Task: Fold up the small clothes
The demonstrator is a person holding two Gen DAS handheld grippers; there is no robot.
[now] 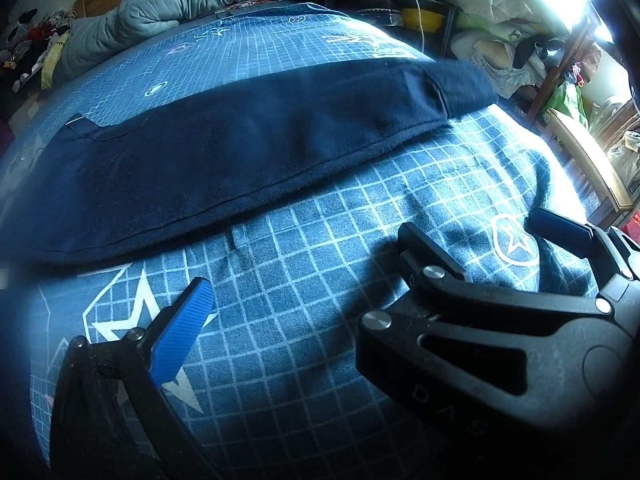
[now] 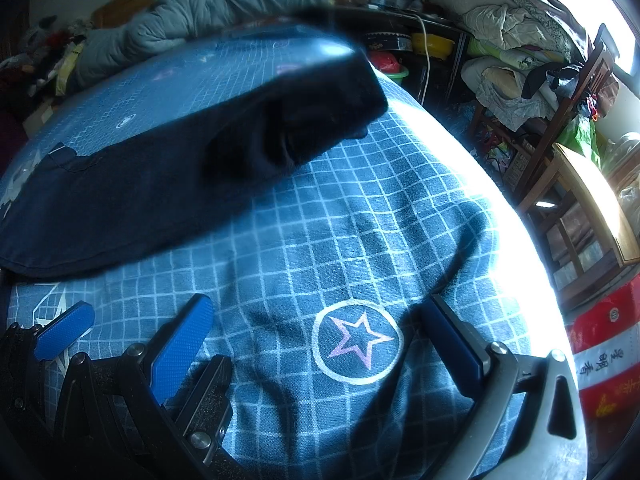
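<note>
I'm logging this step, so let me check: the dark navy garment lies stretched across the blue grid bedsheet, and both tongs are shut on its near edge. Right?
Not quite. The dark navy garment does lie across the grid bedsheet, but both tongs are open and clear of it: left tongs, right tongs. Both wrist views show this.

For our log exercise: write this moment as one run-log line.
garment: dark, long strip on bed | left gripper: open, empty | right gripper: open, empty | both short of garment
</note>
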